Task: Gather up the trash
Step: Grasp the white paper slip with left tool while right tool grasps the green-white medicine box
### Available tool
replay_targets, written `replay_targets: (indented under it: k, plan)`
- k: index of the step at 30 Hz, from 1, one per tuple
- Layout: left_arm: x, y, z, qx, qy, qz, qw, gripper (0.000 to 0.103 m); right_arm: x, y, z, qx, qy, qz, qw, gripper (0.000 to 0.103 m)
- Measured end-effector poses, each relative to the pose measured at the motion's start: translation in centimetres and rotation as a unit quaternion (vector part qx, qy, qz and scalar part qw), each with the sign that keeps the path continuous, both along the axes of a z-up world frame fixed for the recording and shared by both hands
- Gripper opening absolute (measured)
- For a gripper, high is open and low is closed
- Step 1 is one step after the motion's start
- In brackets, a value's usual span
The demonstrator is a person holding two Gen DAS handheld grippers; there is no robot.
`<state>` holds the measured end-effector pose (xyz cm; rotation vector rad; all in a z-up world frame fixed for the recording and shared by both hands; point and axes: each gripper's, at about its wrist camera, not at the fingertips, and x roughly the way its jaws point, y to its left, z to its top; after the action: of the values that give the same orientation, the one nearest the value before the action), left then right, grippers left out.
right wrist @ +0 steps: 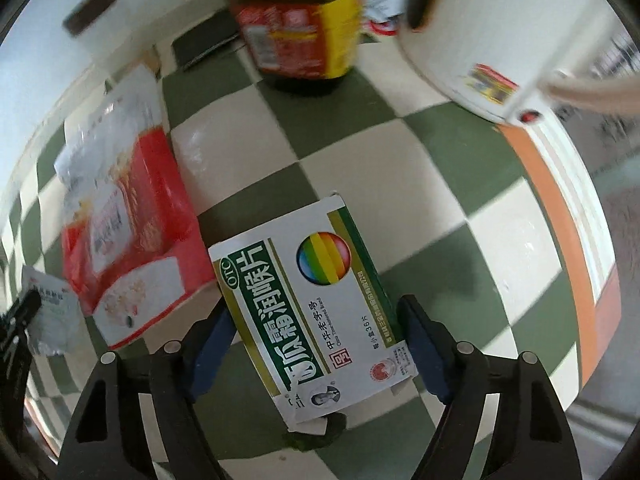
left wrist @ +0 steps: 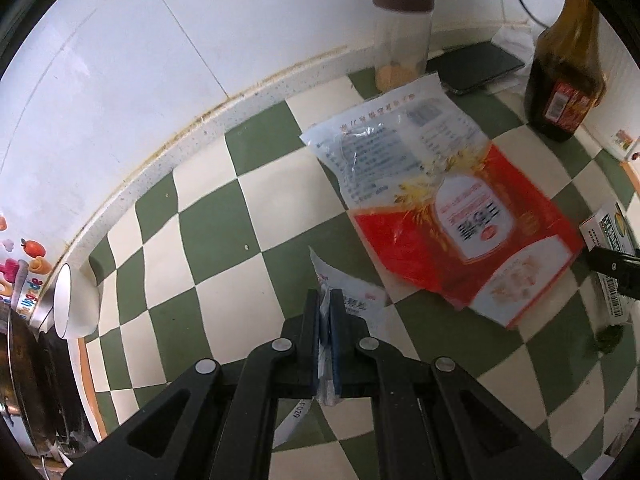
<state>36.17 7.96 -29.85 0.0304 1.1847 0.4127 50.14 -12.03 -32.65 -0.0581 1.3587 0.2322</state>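
My left gripper point(left wrist: 325, 300) is shut on a small white and blue wrapper point(left wrist: 352, 300), held just above the green and cream checkered counter point(left wrist: 208, 232). A large red and white empty food bag point(left wrist: 452, 200) lies flat to its right; it also shows in the right wrist view point(right wrist: 132, 216). My right gripper point(right wrist: 316, 316) is open, its fingers on either side of a white and green medicine box point(right wrist: 312, 296) that lies on the counter, apart from both pads. The box edge also shows in the left wrist view point(left wrist: 612, 240). The wrapper also appears in the right wrist view point(right wrist: 52, 316).
A dark oil bottle point(left wrist: 568, 76) stands at the back right, also seen in the right wrist view point(right wrist: 304, 20). A clear jar with a brown lid point(left wrist: 402, 36) and a black flat device point(left wrist: 476, 66) sit by the wall. A white bowl point(left wrist: 74, 300) and pans are at left. A white appliance point(right wrist: 492, 40) is at right.
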Motion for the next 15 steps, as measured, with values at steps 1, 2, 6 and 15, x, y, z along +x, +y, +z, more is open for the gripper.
replay_targets:
  k: [1,2,6,15]
  plan:
    - [-0.2,-0.1,0.6,-0.001,-0.006,-0.002,1.0,0.002,-0.3,-0.8,0.6,0.01,-0.006,-0.015,1.0,0.08]
    - [-0.5,-0.3,1.2,-0.002,-0.011,-0.004,0.9999,0.002,-0.6,-1.4,1.0,0.016,-0.01,-0.023,1.0,0.08]
    - [-1.5,-1.3,3.8,-0.011,-0.034,-0.017,0.9992,0.002,-2.0,-4.0,3.4,0.046,-0.036,-0.058,0.997,0.079]
    - [-3.1,-6.5,10.0,-0.028,-0.084,-0.078,0.993,0.002,-6.4,-8.9,9.1,0.095,-0.103,-0.125,0.982,0.077]
